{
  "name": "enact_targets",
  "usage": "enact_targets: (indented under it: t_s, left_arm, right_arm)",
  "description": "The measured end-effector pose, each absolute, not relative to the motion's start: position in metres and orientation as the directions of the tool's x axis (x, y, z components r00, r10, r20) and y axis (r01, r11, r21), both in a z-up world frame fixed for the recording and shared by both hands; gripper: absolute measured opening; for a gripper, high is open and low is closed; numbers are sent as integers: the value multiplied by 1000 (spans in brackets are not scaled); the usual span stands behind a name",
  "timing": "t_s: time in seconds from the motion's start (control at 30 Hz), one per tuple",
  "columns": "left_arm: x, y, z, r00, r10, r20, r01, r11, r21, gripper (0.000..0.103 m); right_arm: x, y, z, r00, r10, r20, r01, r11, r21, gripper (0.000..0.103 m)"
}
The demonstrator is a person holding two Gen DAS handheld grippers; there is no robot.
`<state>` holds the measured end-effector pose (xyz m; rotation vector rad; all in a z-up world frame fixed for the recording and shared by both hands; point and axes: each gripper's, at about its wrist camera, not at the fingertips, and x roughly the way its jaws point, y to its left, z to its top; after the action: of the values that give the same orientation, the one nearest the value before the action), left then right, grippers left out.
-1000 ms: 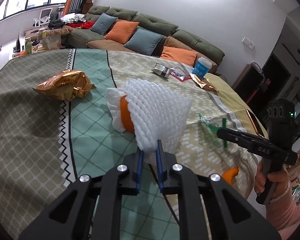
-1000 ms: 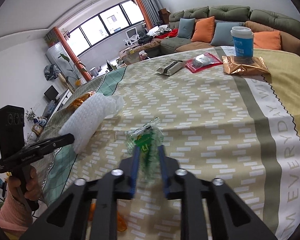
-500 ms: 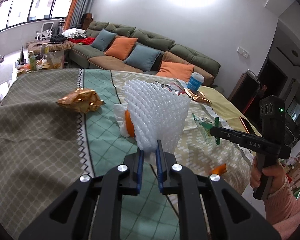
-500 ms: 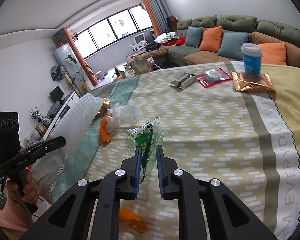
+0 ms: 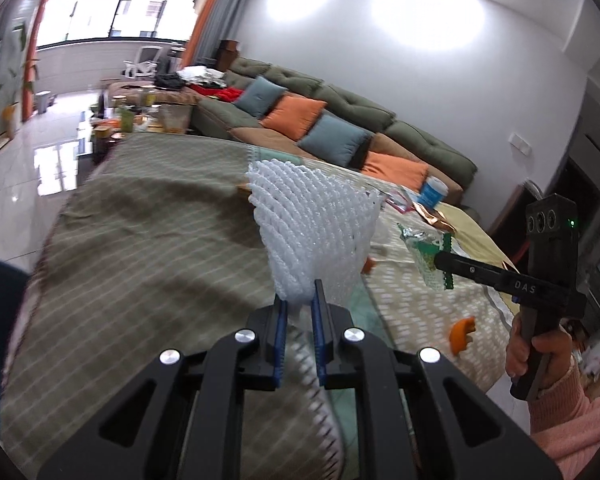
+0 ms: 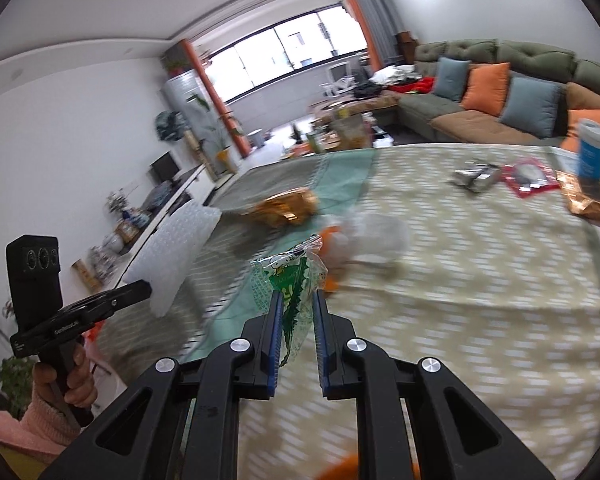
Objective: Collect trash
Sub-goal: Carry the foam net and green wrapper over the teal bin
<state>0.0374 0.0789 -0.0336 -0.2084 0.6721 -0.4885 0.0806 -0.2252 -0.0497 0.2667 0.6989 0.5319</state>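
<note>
Left wrist view: left gripper point(image 5: 299, 304) clamped on white foam net point(image 5: 314, 226), lifted clear above table point(image 5: 148, 248). Light, springy, crushable; pinched at narrow base. Right gripper point(image 6: 296, 312) nips green wrapper point(image 6: 286, 280) by edge; flimsy, slippery.

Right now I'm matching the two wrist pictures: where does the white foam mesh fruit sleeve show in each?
Left wrist view: the white foam mesh fruit sleeve fills the centre, pinched at its lower end by the left gripper.
Right wrist view: it sits at the left edge, sticking out of that same gripper seen from the side.
Shared landmark: the blue-and-white paper cup on the far side of the bed.
</note>
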Motion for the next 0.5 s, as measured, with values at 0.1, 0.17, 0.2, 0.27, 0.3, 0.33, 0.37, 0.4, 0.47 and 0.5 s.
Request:
enact_targets:
  t_s: [0.1, 0.17, 0.2, 0.27, 0.3, 0.33, 0.37, 0.4, 0.47, 0.5]
  left_arm:
    - [30, 97, -32, 700, -465, -542, 326, 883, -336, 13]
    - [27, 106, -31, 712, -448, -541, 306, 891, -335, 13]
    - [26, 113, -30, 719, -438, -540, 294, 895, -336, 13]
    - [21, 123, -29, 732, -419, -537, 272, 903, -333, 13]
    - [18, 128, -28, 741, -405, -535, 259, 908, -330, 13]
    - [17, 133, -27, 747, -395, -534, 248, 912, -327, 13]
    - [15, 137, -26, 753, -387, -533, 239, 915, -326, 13]
    - [13, 142, -26, 757, -381, -531, 233, 917, -325, 13]
    - [8, 153, -24, 772, -355, -527, 205, 924, -322, 13]
    - [6, 158, -23, 778, -346, -525, 195, 926, -323, 13]
  right_arm:
    - [84, -201, -49, 607, 584, -539, -421, 811, 406, 15]
    - [87, -186, -49, 584, 608, -538, -452, 794, 407, 15]
    - [88, -179, -49, 574, 618, -537, -464, 786, 407, 15]
    - [90, -164, -49, 552, 638, -536, -493, 769, 407, 15]
    - [91, -158, -48, 543, 646, -536, -504, 762, 407, 15]
    - [93, -150, -47, 532, 656, -536, -517, 753, 408, 15]
    - [94, -142, -46, 521, 664, -536, -532, 744, 405, 15]
    - [95, -139, -46, 515, 669, -535, -540, 739, 403, 15]
    - [98, -126, -44, 493, 689, -531, -565, 718, 408, 15]
    - [98, -122, -43, 485, 695, -530, -573, 711, 408, 15]
